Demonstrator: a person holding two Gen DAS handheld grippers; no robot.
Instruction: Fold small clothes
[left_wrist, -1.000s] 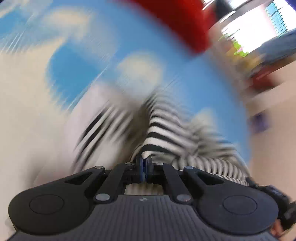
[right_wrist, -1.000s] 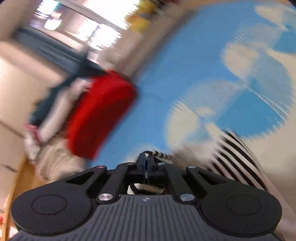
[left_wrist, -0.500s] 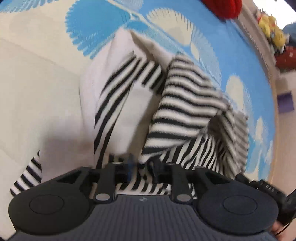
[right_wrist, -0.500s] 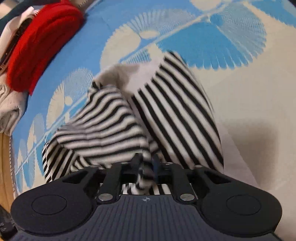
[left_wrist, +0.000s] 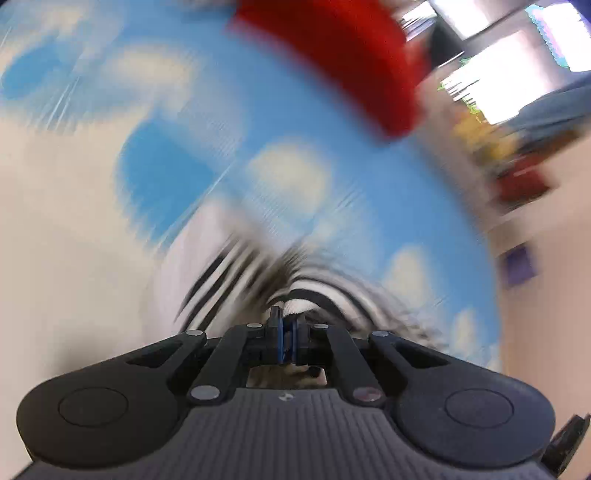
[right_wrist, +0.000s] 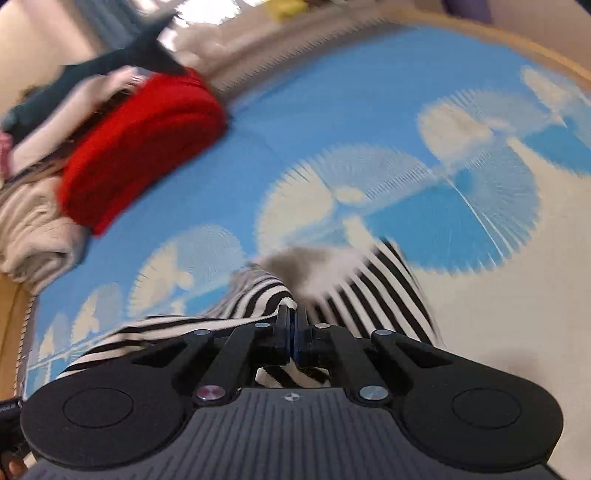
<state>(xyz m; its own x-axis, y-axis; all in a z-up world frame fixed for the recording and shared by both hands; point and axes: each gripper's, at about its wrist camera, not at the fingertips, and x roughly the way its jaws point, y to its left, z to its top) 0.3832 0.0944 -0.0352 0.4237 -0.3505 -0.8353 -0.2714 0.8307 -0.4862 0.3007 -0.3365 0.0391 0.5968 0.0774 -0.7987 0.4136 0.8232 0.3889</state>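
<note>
A black-and-white striped garment (right_wrist: 373, 295) lies on the blue and cream patterned cloth (right_wrist: 369, 122). My right gripper (right_wrist: 293, 328) is shut on a striped edge of it; the fabric runs off to the left and right of the fingers. In the left wrist view, which is blurred by motion, my left gripper (left_wrist: 286, 332) is shut on another edge of the striped garment (left_wrist: 317, 295). The garment stretches away in front of both grippers.
A folded red garment (right_wrist: 136, 147) lies at the far left on a pile of cream and dark clothes (right_wrist: 33, 229); it also shows in the left wrist view (left_wrist: 343, 59). A wooden edge (right_wrist: 517, 40) borders the cloth. Room clutter and bright windows (left_wrist: 509, 74) lie beyond.
Both grippers have swung up and away with the striped garment, from looking down on it bunched up to looking across the cloth. Both views are blurred by motion again.
</note>
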